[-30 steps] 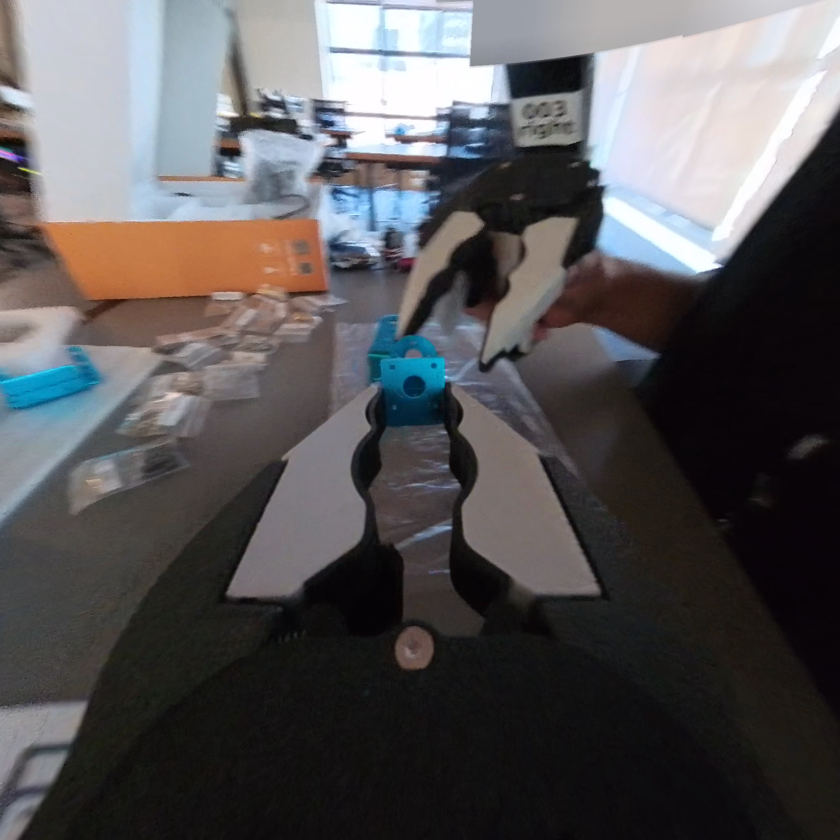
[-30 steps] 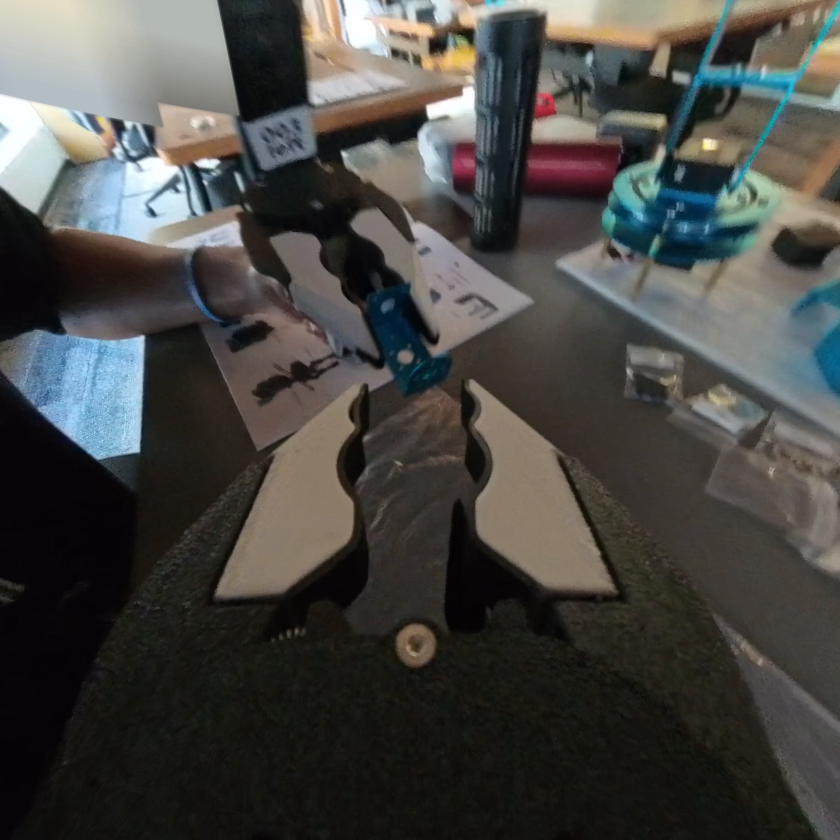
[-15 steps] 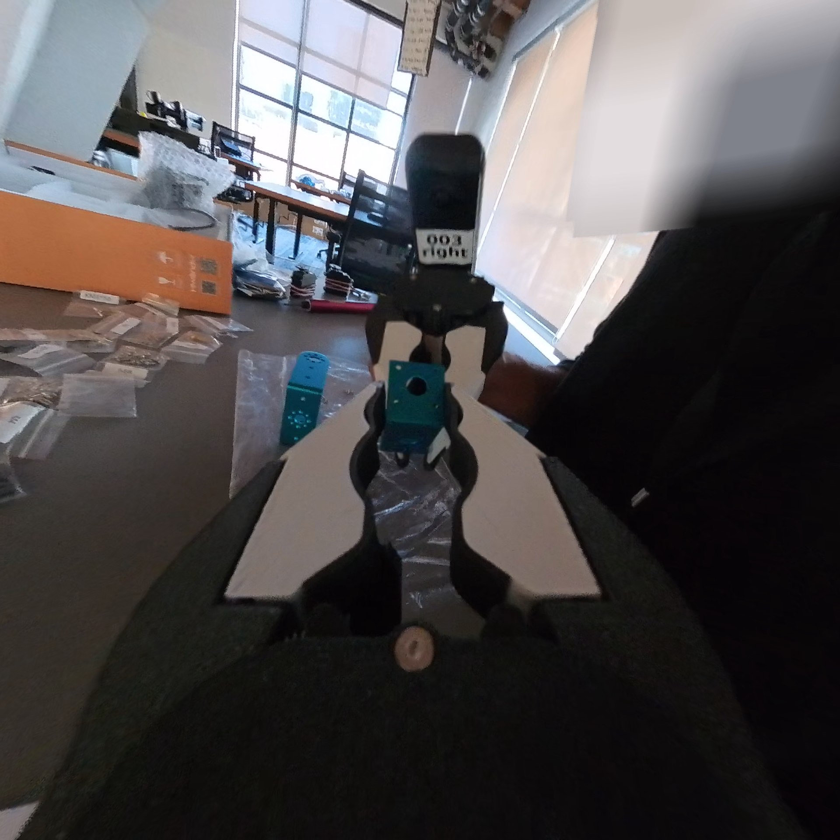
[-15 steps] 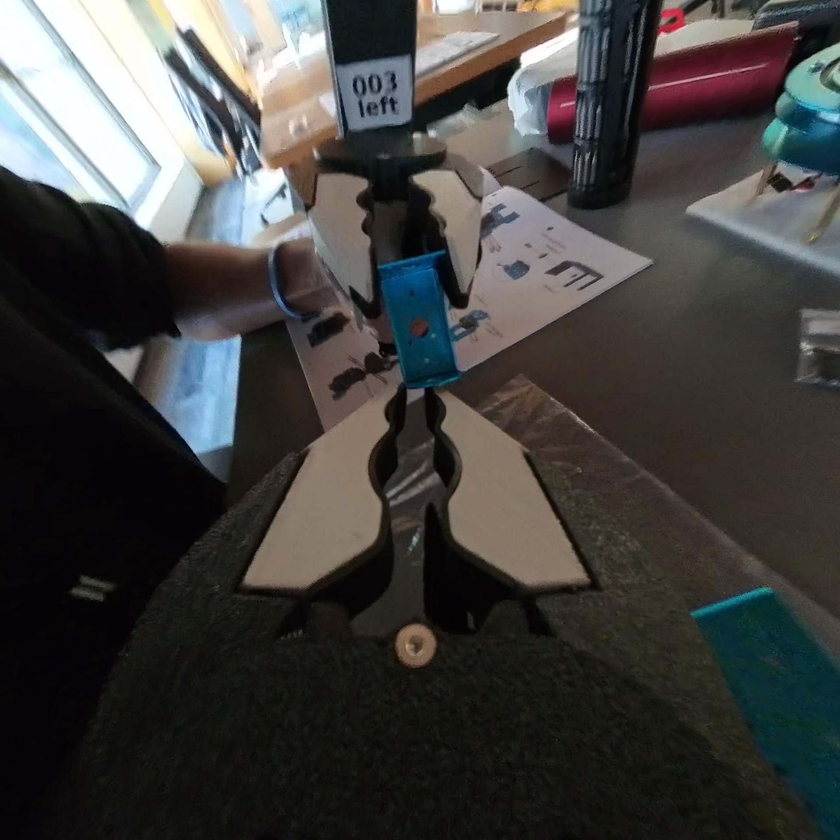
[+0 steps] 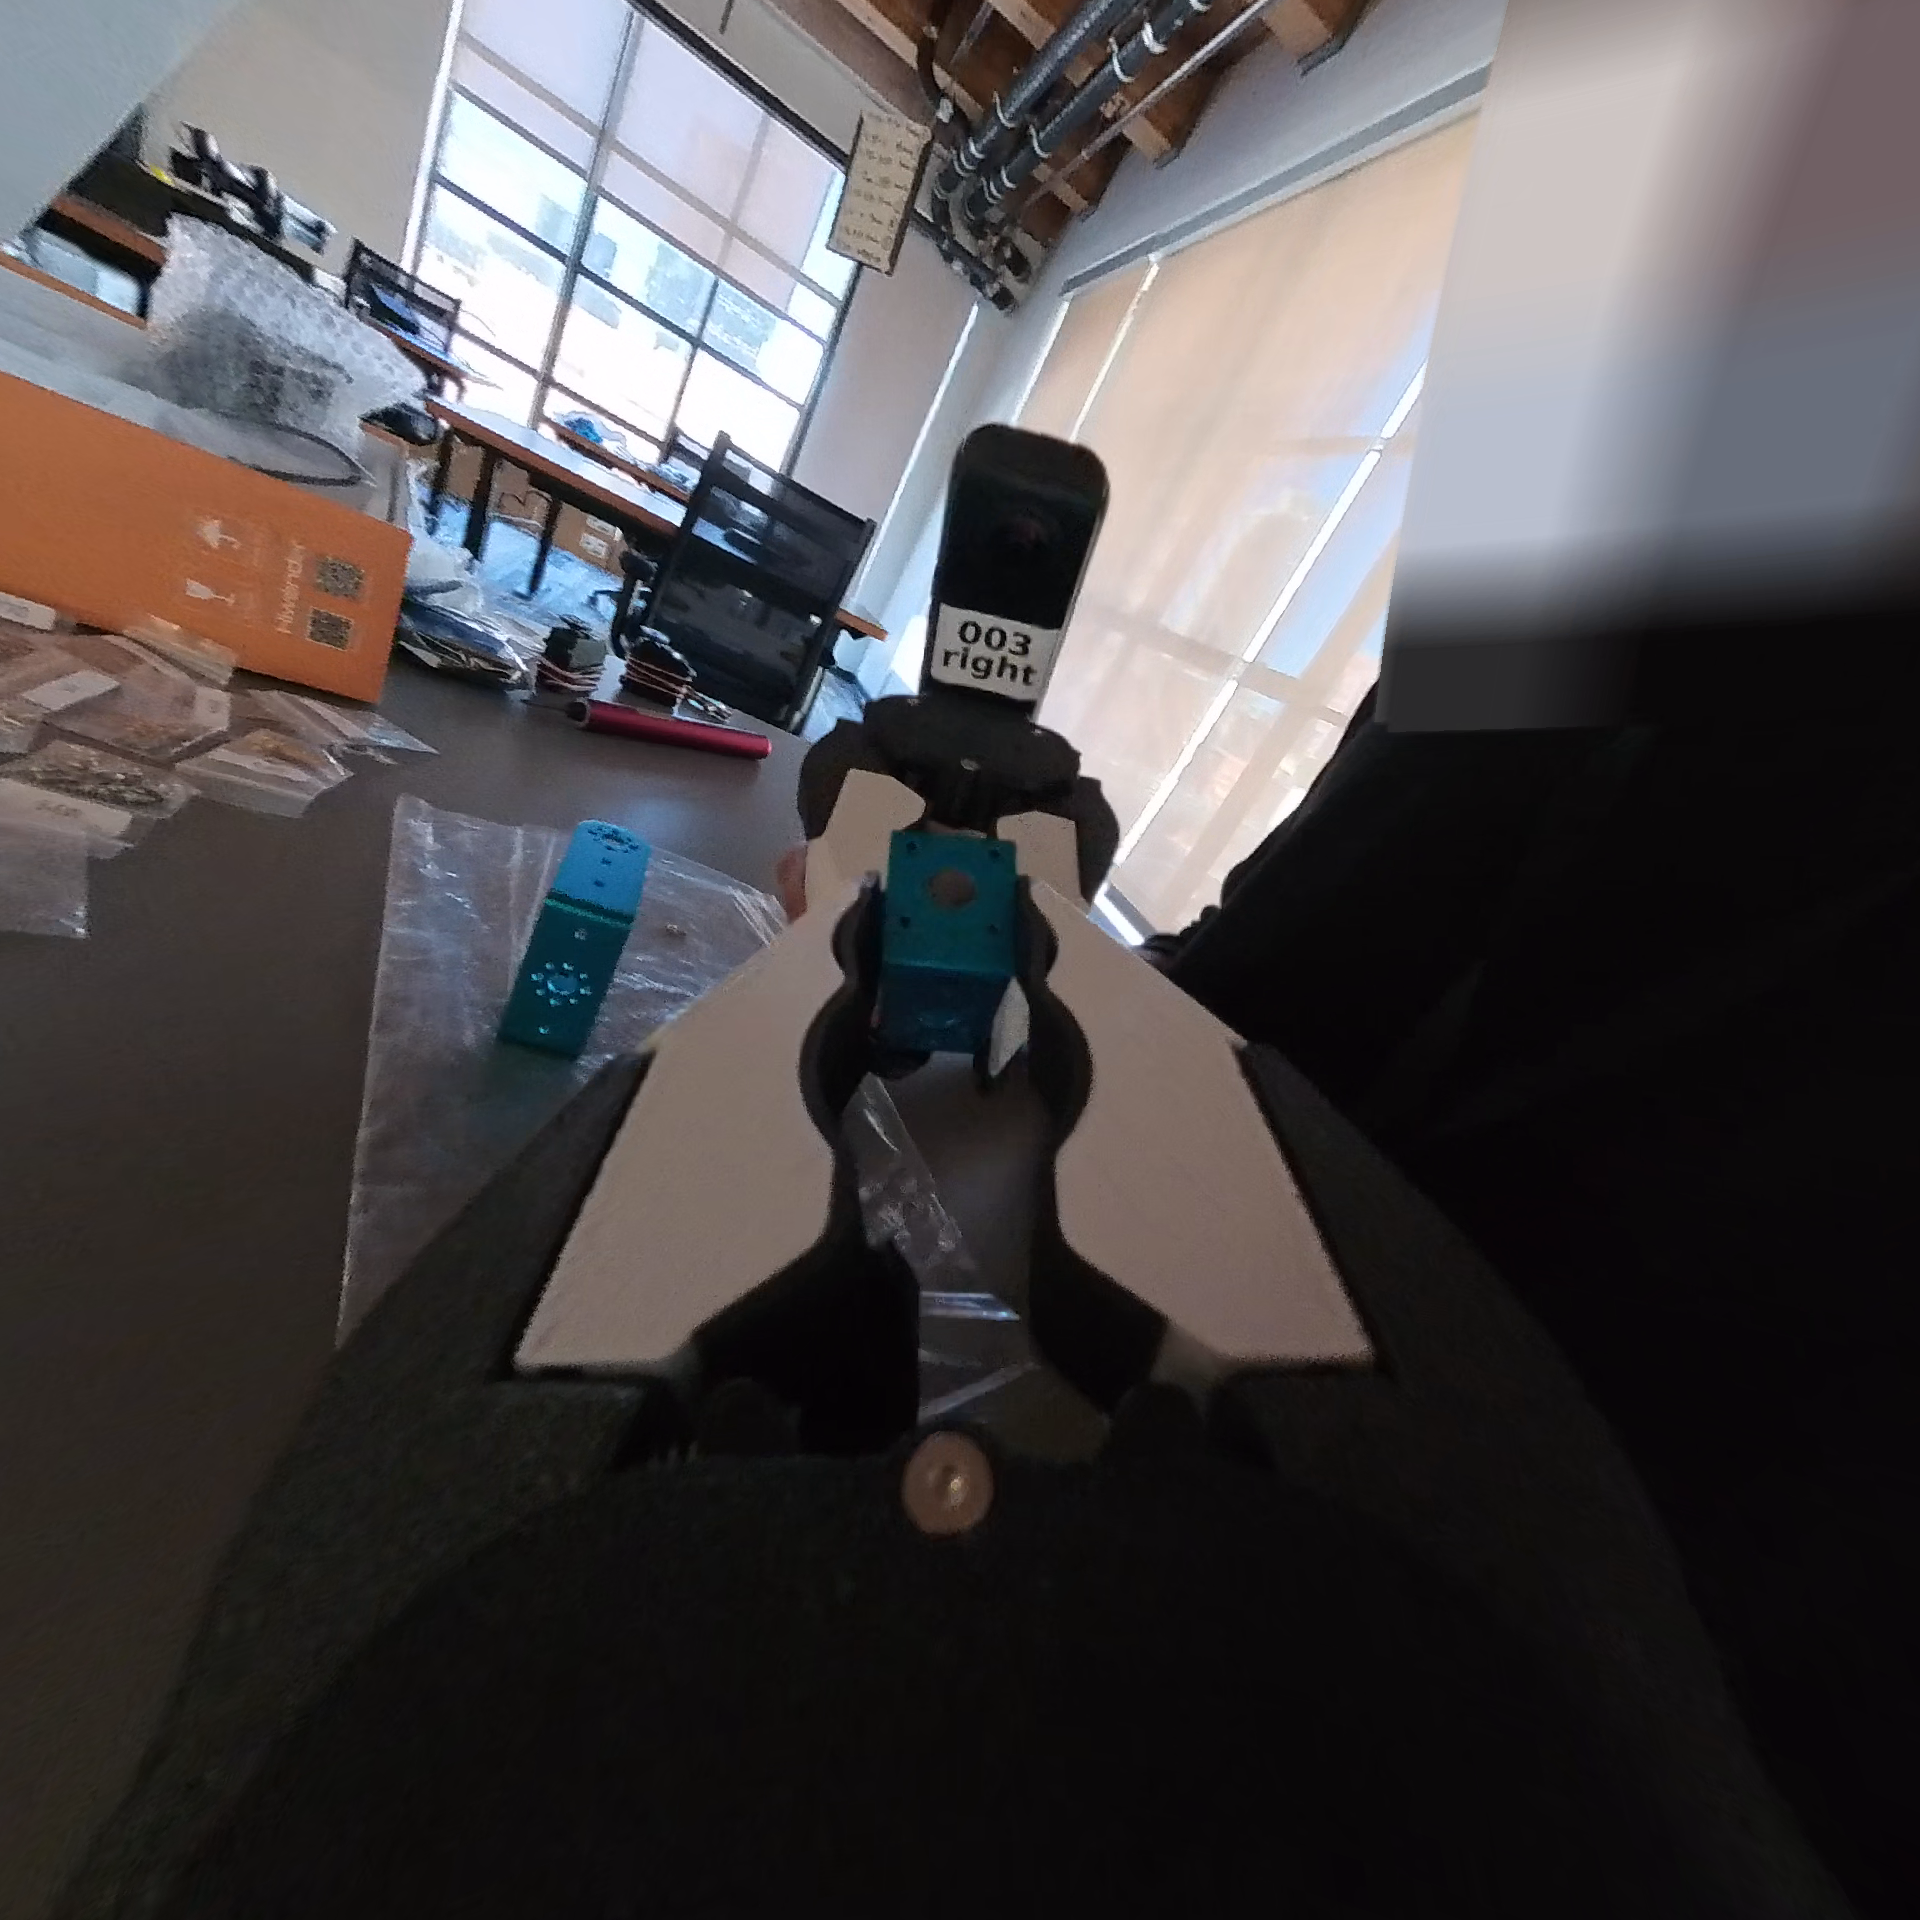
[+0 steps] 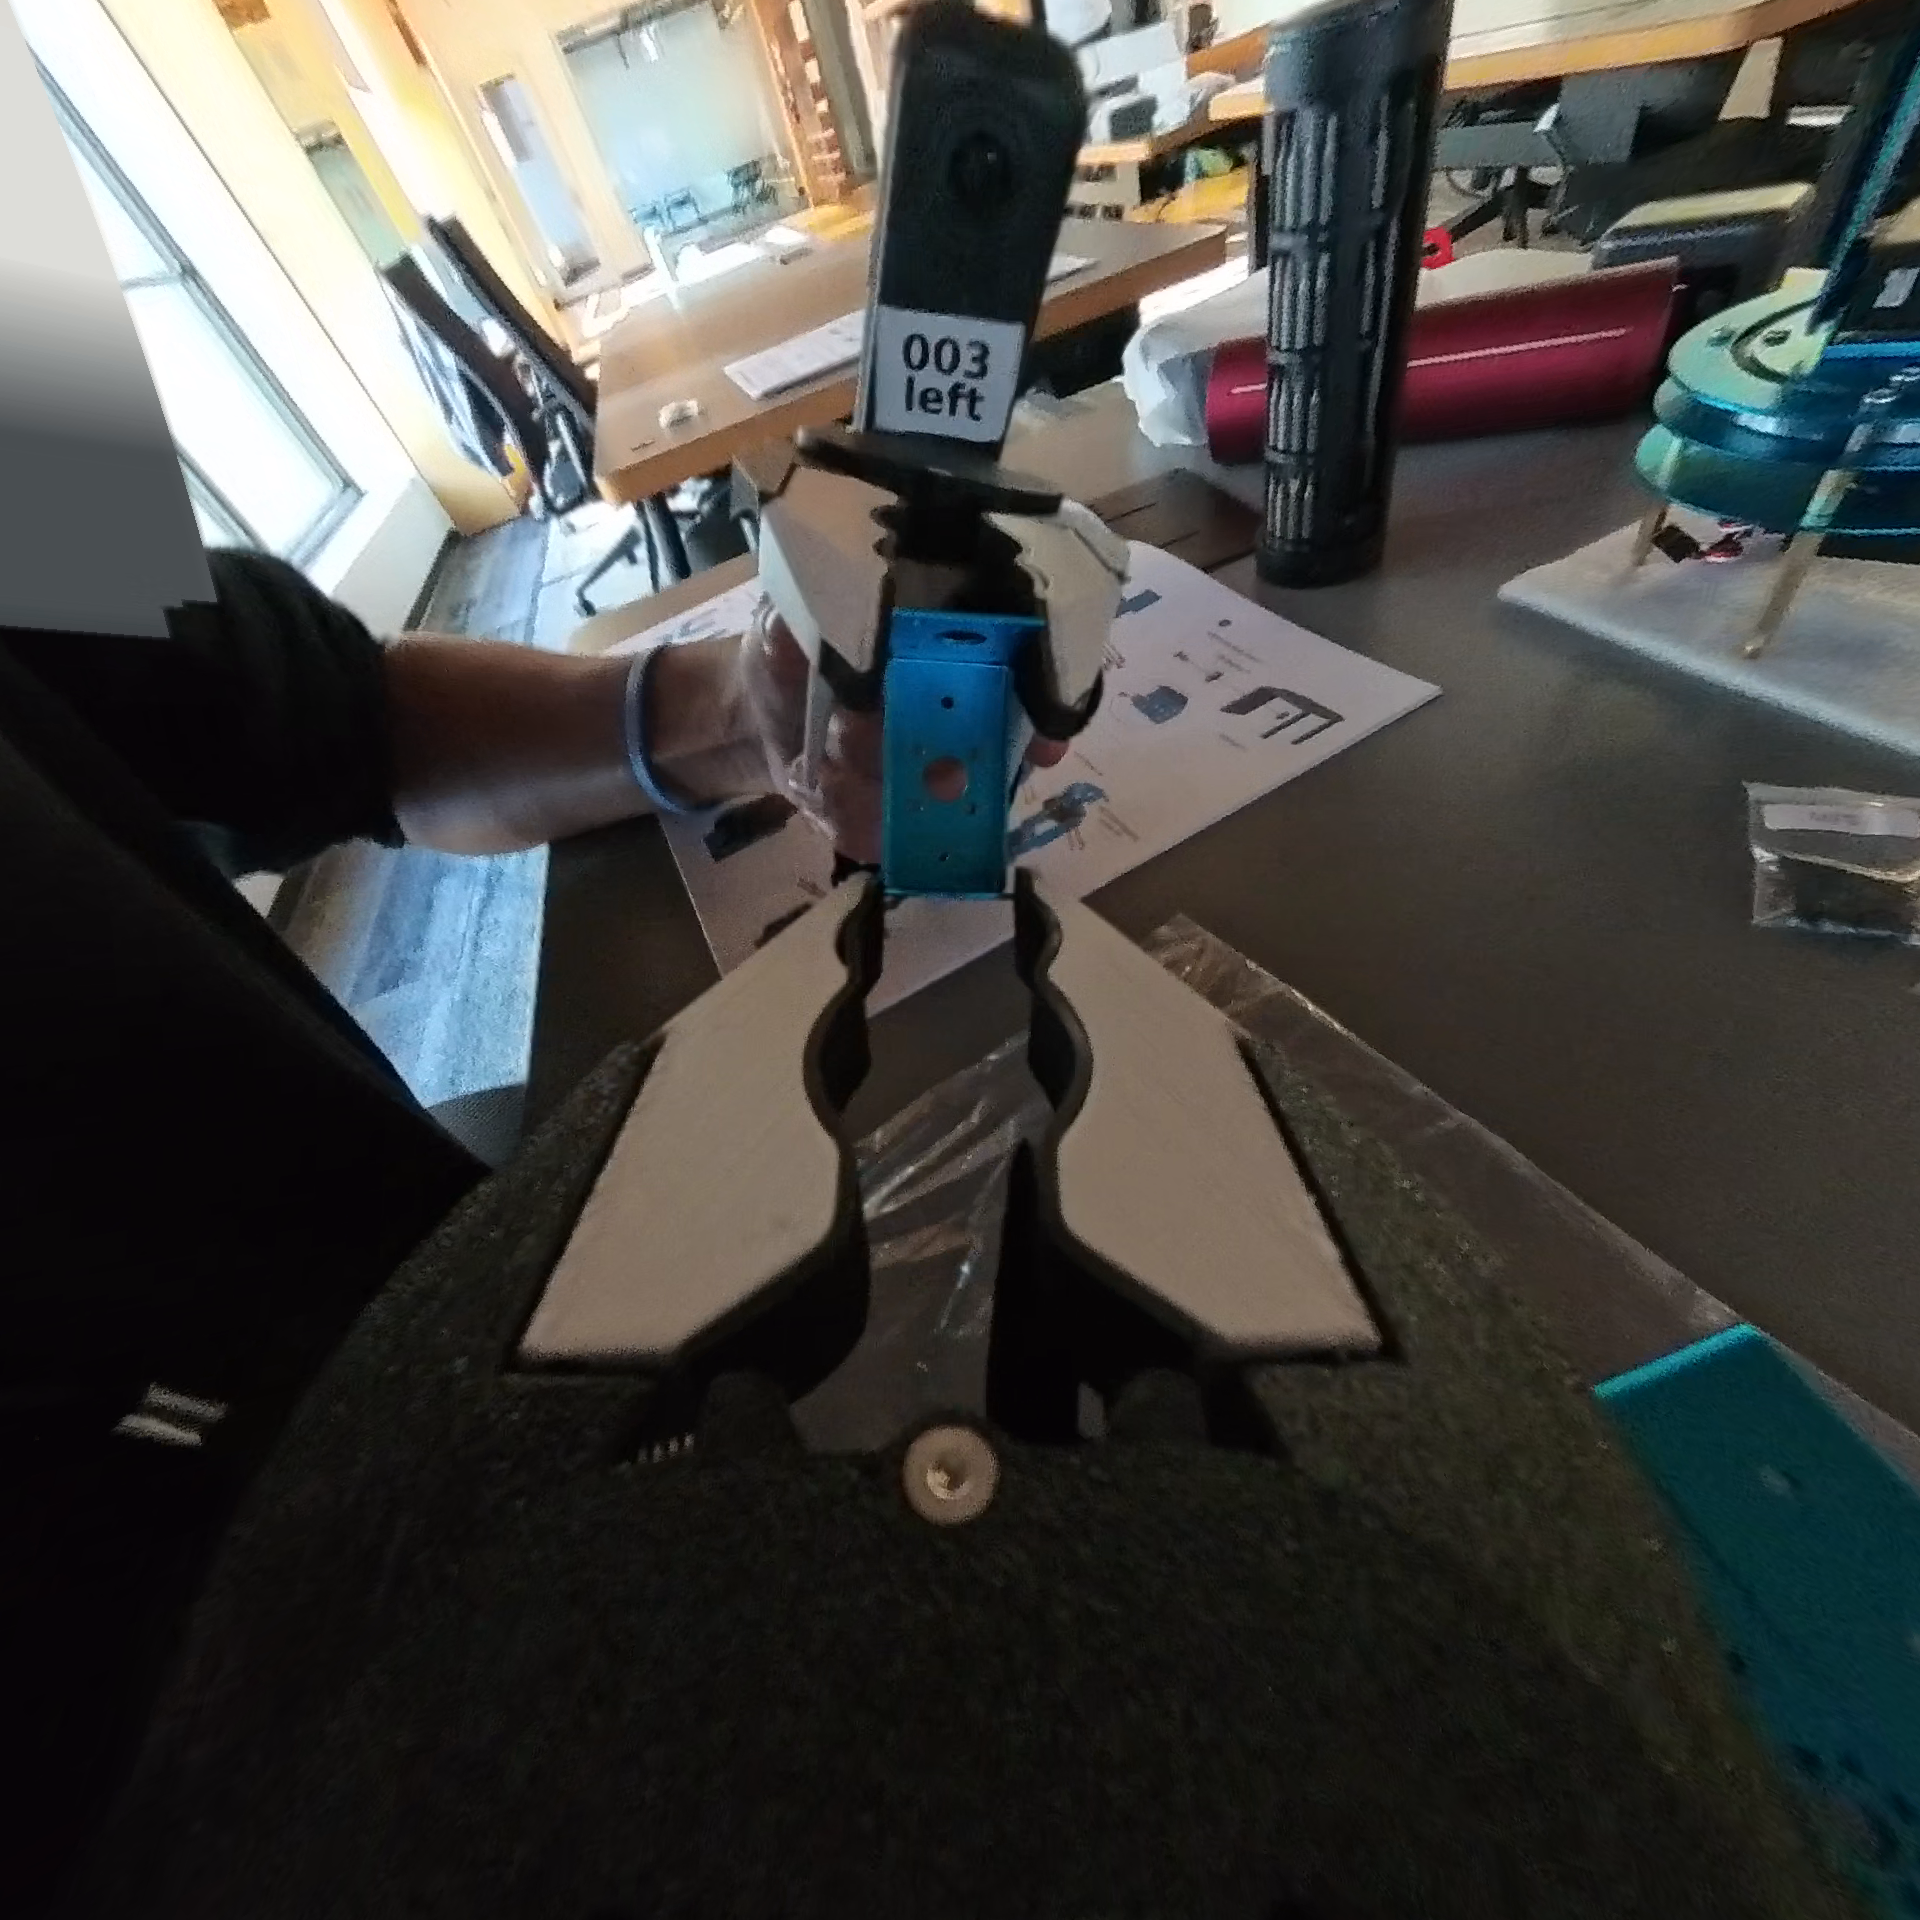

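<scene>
Right now the left gripper (image 5: pixel 948 940) is holding a blue perforated metal bracket (image 5: pixel 943 961) off the table (image 5: pixel 187 1091), its fingers (image 5: pixel 727 1122) clamped on the bracket's two sides. Seen from the right wrist camera, that same bracket (image 6: pixel 945 764) is hanging lengthwise between the two tools, its near end sitting right at the tips of the right gripper (image 6: pixel 948 899). The right gripper's fingers (image 6: pixel 727 1153) are standing slightly apart on either side of that end; whether they are actually pressing it cannot be told.

A second blue bracket (image 5: pixel 574 964) is standing upright on a clear plastic bag (image 5: pixel 457 935) on the table, left of the held piece and apart from both tools. Farther back, small parts bags (image 5: pixel 125 748) are lying beside an orange box (image 5: pixel 187 561), and a red tube (image 5: pixel 675 732) is resting near the far edge. Behind the left gripper, a printed instruction sheet (image 6: pixel 1226 717) is lying flat, with a black cylinder (image 6: pixel 1340 301) standing past it and a person's hand (image 6: pixel 748 727) gripping the tool.
</scene>
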`<state>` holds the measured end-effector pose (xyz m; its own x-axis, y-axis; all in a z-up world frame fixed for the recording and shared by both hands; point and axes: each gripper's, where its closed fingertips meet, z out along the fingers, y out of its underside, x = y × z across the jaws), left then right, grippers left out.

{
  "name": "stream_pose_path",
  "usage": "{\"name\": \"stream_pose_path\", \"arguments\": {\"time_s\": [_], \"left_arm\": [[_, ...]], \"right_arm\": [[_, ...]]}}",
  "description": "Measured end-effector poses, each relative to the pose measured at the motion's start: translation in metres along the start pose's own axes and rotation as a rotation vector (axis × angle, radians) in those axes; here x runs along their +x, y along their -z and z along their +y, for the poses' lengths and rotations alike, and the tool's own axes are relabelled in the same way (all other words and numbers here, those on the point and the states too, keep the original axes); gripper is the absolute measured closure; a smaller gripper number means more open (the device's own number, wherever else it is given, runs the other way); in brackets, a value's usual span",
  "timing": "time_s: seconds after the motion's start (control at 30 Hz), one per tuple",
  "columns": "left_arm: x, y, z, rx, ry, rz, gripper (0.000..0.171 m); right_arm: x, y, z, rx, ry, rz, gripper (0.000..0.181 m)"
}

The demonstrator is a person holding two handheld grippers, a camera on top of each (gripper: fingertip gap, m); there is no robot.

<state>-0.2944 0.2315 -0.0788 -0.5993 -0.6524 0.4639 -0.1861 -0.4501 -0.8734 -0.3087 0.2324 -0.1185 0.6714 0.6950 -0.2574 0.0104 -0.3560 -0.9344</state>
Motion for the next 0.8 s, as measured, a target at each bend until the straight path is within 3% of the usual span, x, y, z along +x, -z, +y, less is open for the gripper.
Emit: {"name": "stream_pose_path", "arguments": {"time_s": [0.17, 0.33, 0.53, 0.6, 0.67, 0.73, 0.8], "left_arm": [[-0.001, 0.001, -0.005, 0.038, 0.0, -0.091, 0.132], [0.008, -0.004, 0.0, 0.09, 0.019, -0.121, 0.149], [0.019, -0.011, 0.0, 0.208, 0.079, -0.155, 0.151], [0.021, -0.006, -0.005, 0.291, 0.084, -0.201, 0.15], [0.022, 0.008, -0.013, 0.412, 0.089, -0.248, 0.15], [0.027, 0.023, -0.021, 0.554, 0.097, -0.272, 0.15], [0.035, 0.032, -0.025, 0.661, 0.083, -0.281, 0.15]], "right_arm": [[-0.002, 0.006, -0.012, 0.047, -0.093, -0.004, 0.158], [-0.011, 0.011, -0.023, 0.08, -0.131, -0.061, 0.158], [-0.021, 0.023, -0.023, 0.066, -0.019, -0.081, 0.156], [-0.007, 0.031, -0.012, 0.0, 0.023, -0.014, 0.15], [0.027, 0.038, 0.014, -0.16, 0.019, 0.139, 0.134], [0.054, 0.041, 0.039, -0.302, 0.038, 0.256, 0.144], [0.06, 0.032, 0.05, -0.361, 0.013, 0.254, 0.148]]}}
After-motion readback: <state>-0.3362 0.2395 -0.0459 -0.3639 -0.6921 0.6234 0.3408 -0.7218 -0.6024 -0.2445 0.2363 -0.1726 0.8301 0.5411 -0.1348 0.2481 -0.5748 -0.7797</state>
